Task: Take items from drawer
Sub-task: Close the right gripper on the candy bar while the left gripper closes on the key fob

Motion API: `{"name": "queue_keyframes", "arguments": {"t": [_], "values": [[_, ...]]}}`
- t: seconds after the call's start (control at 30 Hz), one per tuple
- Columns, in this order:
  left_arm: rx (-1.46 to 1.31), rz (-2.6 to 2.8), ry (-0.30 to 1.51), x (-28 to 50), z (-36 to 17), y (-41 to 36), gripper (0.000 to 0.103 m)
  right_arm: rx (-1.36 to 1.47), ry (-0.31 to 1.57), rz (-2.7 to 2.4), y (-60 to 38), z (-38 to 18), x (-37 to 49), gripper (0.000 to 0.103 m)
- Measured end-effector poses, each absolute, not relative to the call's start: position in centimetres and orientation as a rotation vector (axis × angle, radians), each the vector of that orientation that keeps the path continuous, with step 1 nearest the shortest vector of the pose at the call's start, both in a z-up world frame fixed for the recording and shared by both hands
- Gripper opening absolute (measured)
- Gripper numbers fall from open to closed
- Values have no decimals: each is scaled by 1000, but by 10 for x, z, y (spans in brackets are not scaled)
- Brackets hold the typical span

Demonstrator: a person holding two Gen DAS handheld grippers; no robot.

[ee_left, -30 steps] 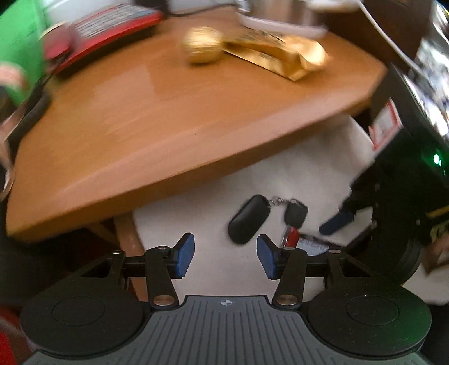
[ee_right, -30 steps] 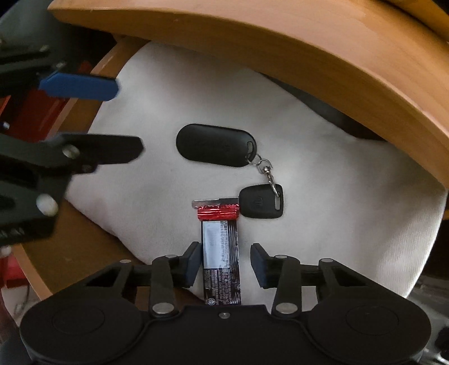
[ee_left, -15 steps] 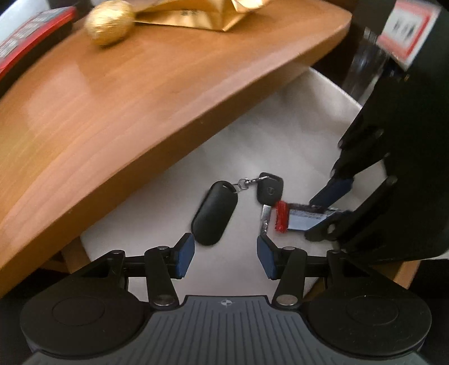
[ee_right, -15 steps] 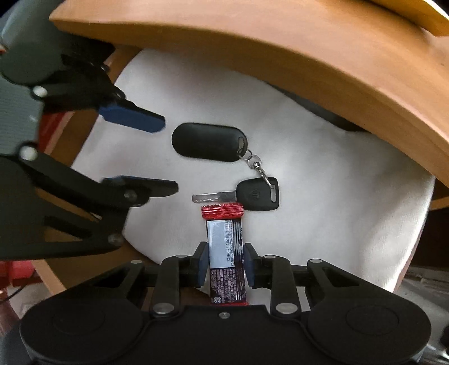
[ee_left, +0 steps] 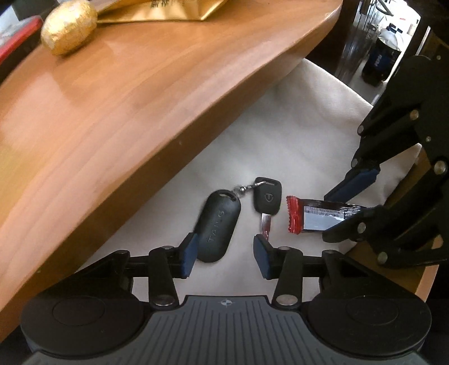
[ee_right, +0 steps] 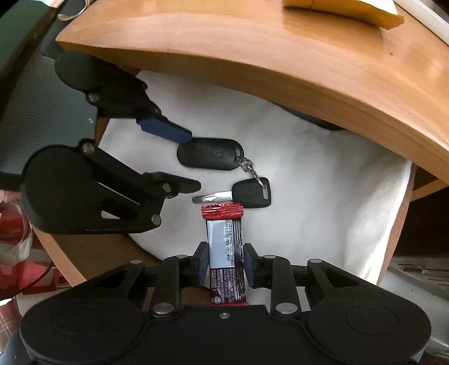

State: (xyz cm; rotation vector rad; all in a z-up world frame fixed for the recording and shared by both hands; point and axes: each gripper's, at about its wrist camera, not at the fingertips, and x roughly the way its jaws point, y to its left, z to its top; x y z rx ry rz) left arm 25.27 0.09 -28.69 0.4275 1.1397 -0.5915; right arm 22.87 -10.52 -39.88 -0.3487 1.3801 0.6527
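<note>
Two items in open drawer (ee_right: 322,179), on its white cloth lining: snack bar (ee_right: 226,252) and key set, namely black fob (ee_left: 218,224) clipped by short chain to black-headed car key (ee_left: 267,196)

Change since a second ago: right gripper (ee_right: 226,265), formerly spread either side of snack bar, now pinching it, blue fingers (ee_right: 202,262) pressed against both long edges of wrapper; bar lying flat, red crimped end nearly touching key blade, whether lifted off cloth not tellable

Left gripper (ee_left: 223,254), formerly back over table, now low inside drawer; fingers (ee_left: 188,254) spread wide, left one touching or just beside near end of fob, right one close to key blade tip; nothing gripped

Meaning for task, as judgement: bar secured and ready to come out; key set lined up for second grasp, fob the likelier handle, key trailing on its chain

Surroundings: curved wooden table (ee_left: 134,106) overhanging rear of drawer; on it gold foil-wrapped egg (ee_left: 68,26), gold packet (ee_left: 174,11), red object at far left edge, too cropped to name

In the way: overhanging table edge, limiting room for straight-up lift at back; two grippers close together, right one just beside key; bar end near key blade, some risk of nudging it on withdrawal; loose chain liable to swing or snag on cloth
</note>
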Motion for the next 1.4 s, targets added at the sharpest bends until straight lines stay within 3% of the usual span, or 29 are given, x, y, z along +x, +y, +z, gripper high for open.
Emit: {"name": "queue_keyframes", "arguments": {"t": [0.73, 0.87, 1.07, 1.23, 1.3, 1.4], "values": [[559, -663, 1125, 238, -297, -6, 46, -309, 1369, 628, -115, -376, 235, 25], [534, -675, 1122, 238, -294, -3, 25, -306, 1367, 627, -116, -375, 237, 25], [565, -690, 1081, 228, -290, -8, 20, -299, 1364, 624, -114, -376, 238, 25], [576, -668, 1092, 228, -290, -15, 31, -287, 1364, 620, -114, -376, 239, 25], [552, -659, 1115, 231, -291, -17, 43, -287, 1364, 621, -114, -376, 238, 25], [573, -664, 1125, 231, -294, -24, 47, -285, 1365, 621, -114, -377, 239, 25]]}}
